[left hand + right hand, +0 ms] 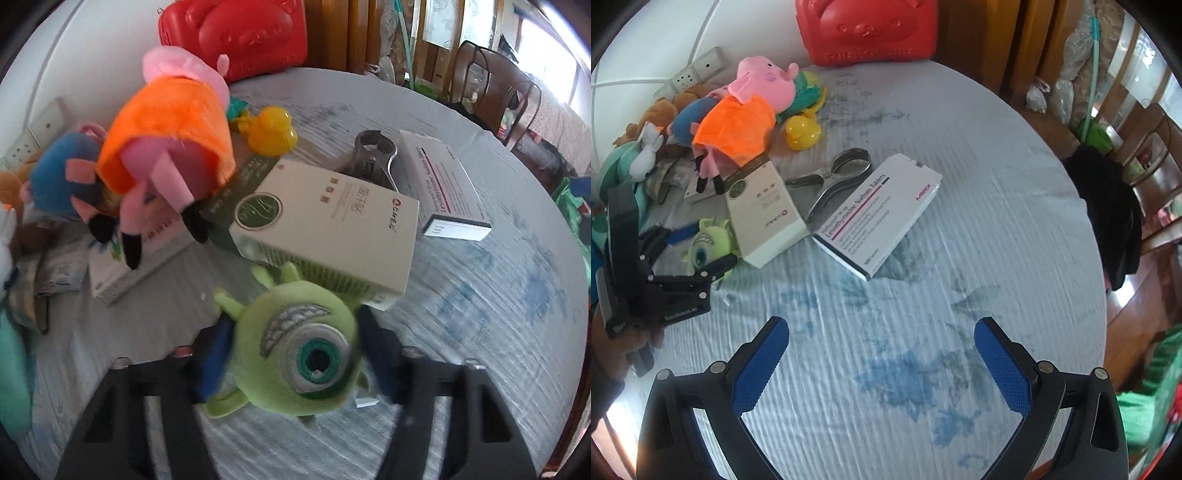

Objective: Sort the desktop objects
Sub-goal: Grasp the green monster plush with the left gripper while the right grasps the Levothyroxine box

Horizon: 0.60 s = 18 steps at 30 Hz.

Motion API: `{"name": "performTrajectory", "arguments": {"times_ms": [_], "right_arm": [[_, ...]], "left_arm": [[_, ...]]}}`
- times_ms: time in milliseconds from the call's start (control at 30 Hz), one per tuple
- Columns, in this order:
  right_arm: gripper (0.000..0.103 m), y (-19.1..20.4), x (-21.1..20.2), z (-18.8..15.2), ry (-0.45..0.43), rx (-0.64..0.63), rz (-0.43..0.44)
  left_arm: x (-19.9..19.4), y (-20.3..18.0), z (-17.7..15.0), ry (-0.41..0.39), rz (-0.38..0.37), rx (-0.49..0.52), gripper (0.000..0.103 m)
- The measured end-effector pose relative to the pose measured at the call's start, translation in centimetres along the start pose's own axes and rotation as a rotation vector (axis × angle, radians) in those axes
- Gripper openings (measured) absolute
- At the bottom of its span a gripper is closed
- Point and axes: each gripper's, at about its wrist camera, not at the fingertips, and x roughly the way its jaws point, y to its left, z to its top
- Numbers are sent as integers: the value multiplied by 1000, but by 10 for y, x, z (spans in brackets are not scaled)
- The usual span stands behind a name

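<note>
Green one-eyed plush [295, 354]: one, clamped in my left gripper [291, 354]; right gripper [881, 365] wide, holding nothing; tablet boxes [879, 218]: two nearby.

The white tablet box [877, 216] lying flat on the counter carried the clearest print: "Levothyroxine Sodium Tablets" ran along its top face beside a dark red stripe, "MERCK" stood in red near one end, and "100" showed at the near corner. The lines of small print under the title were too fine to read. The cream box with the green round emblem [325, 229] bore Chinese characters and a small red logo, which I could not make out. The red bear-faced case [870, 29] had raised lettering along its lower edge, too blurred to read.
</note>
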Motion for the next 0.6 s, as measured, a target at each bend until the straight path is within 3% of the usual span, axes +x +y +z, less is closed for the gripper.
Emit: {"name": "performTrajectory", "arguments": {"times_ms": [200,600], "right_arm": [[102,2,26,18,22,9,12],[102,-8,96,70,17,229,-56]], "left_arm": [[-13,6,-3,-21,-21,-22,55],[-84,14,-12,-114,-14,-61,55]]}}
